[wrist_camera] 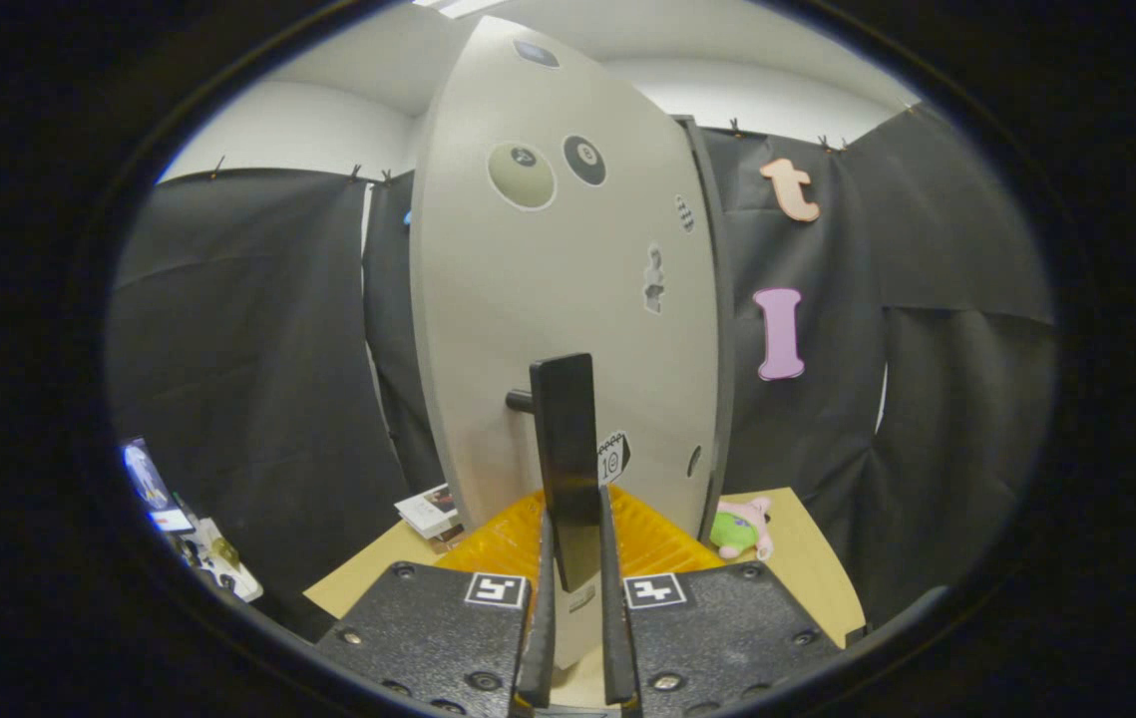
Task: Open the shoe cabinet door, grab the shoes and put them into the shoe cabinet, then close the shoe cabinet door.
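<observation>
**Pale door, dark handle gripped**

Pale grey-beige and flat, the shoe cabinet door (568, 299) stands upright straight ahead of the gripper (575, 519), rising tall against the black cloth wall (258, 349) of the booth. Its face carries several stickers: two round ones like billiard balls near the top, a small striped one and a small figure farther down toward its right side, and an oval one low beside the handle. A dark frame edge runs down the door's right side.

From the door's lower half a flat, black, bar-shaped door handle (565, 449) projects on a short dark stem and runs downward into the space between the gripper's two fingers. The fingers stand close together, one on each side of the bar, and both appear to press against its lower end, so the gripper is clamped on the handle.

Below the door, just past the fingertips, lies an orange ribbed plastic piece (652, 534), resting on a light tan tabletop (812, 558). To the right of the door's foot, on the same tabletop, sits a small plush toy in green and pink (742, 529). To the left of the door's foot a small stack of printed booklets (430, 511) lies near the table's edge. Farther left and lower, well apart from the table, a lit screen (151, 484) and some small clutter show dimly.
</observation>
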Demonstrator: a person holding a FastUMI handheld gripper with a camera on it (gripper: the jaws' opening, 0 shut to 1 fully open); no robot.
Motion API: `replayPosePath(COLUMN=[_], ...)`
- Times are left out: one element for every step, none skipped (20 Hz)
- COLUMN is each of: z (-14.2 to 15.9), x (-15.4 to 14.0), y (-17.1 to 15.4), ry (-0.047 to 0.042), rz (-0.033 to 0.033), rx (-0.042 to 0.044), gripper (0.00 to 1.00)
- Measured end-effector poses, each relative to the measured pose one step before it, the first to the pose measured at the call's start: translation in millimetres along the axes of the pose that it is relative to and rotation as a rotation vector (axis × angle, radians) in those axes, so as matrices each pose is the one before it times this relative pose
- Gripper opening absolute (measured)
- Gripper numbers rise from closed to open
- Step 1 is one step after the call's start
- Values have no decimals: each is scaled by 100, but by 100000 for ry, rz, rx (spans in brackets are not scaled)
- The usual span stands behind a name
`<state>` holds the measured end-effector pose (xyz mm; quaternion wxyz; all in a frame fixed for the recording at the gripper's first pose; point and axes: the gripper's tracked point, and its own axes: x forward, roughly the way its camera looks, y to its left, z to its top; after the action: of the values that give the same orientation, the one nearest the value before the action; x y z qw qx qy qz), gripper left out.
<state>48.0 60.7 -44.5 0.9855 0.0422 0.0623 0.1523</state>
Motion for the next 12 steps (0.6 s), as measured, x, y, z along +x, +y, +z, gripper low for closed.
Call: replayPosePath(z=[-66, 14, -67, 80, 284, 156, -130, 99, 270, 199, 142, -80], x=[-406, -372, -400, -204, -394, -374, -718, -538, -505, -225, -170, 82], y=[-1031, -897, -548, -699, -999, -1093, -1011, -1217, -1105, -1180, -1010, -1163], ry=[16, 252, 330, 280, 154, -107, -67, 20, -194, 23, 111, 693], rz=[478, 542, 376, 58, -326, -596, -1053, -1469, -1667, -2017, -2413, -2755], rx=[1801, 1562, 694, 435, 351, 319, 157, -129, -715, -1241, -1651, -1019], gripper=[22, 22, 21, 21, 20, 20, 19, 18, 17, 15, 12, 11])
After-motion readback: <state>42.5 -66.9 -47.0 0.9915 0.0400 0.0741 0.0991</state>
